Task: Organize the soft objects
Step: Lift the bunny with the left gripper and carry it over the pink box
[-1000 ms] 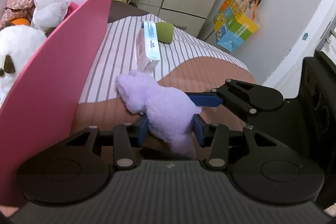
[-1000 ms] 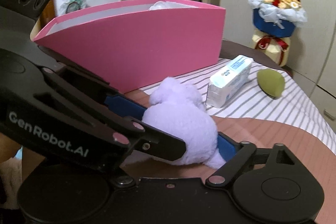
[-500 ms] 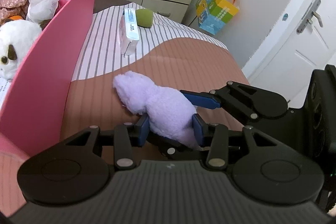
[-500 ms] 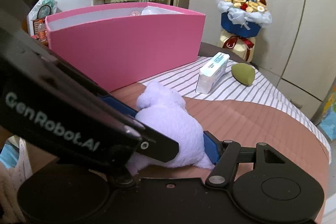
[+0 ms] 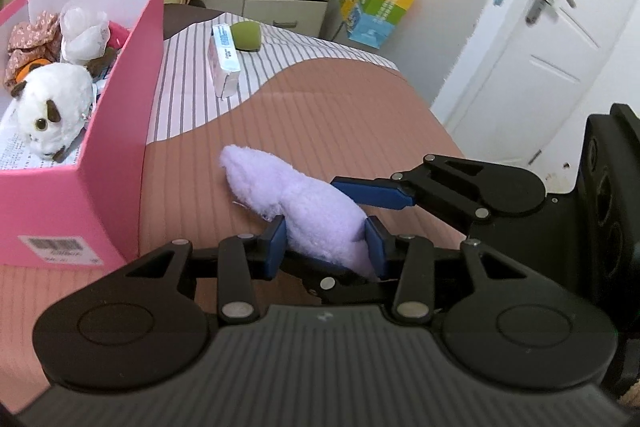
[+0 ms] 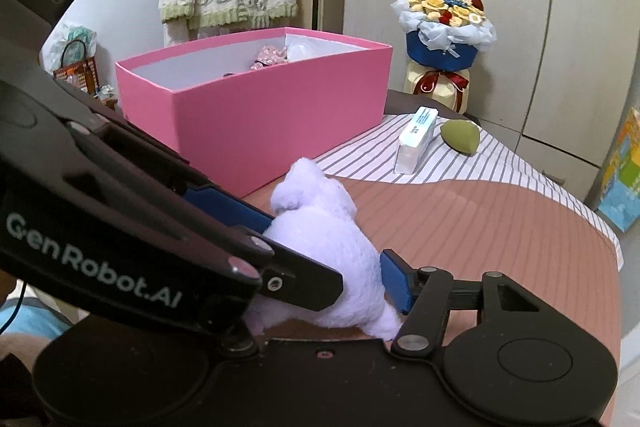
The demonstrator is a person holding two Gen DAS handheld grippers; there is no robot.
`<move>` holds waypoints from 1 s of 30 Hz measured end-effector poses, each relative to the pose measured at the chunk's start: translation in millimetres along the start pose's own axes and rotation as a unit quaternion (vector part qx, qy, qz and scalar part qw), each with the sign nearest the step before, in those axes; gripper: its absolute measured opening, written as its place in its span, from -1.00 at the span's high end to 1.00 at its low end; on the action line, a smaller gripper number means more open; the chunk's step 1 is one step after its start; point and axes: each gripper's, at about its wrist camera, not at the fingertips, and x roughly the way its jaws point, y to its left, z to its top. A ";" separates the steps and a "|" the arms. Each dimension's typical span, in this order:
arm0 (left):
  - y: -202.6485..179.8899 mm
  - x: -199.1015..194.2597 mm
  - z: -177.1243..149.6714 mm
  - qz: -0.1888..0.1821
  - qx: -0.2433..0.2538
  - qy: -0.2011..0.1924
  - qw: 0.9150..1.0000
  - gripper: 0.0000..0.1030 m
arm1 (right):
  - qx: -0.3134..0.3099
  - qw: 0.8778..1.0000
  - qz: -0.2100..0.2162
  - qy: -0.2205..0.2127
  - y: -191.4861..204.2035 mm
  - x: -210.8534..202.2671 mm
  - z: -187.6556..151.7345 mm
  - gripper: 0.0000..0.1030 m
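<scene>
While short of the box (image 6: 260, 115), pinched plush (image 5: 312, 211) in left tongs (image 5: 326, 245), just closed right tongs (image 6: 316, 247) onto it; risked dropping if pulled apart.

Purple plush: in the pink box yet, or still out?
Out. The purple plush sits over the mat, clamped by the left gripper and right gripper, beside the pink box.

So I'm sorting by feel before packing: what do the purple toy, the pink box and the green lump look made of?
The purple toy: fuzzy plush, with a fluffy matte pile that dents between the blue pads. The pink box: probably stiff card, going by its thin straight walls, matte pink outside and white inside. The green lump: smooth, matte and rounded; perhaps foam or sponge, but I can't tell.
</scene>
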 end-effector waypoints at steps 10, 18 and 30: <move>-6.1 -47.4 -10.0 -0.010 0.037 -0.022 0.999 0.25 | -0.005 1.000 -0.012 -0.020 36.6 -33.4 5.8 0.15; -6.2 -88.8 -8.2 -0.022 0.052 -0.040 0.998 0.25 | -0.051 0.998 -0.025 -0.030 66.4 -57.7 27.4 0.22; 9.8 -161.1 17.6 -0.024 0.077 -0.084 0.993 0.24 | -0.094 0.993 -0.008 -0.075 102.6 -97.1 83.8 0.26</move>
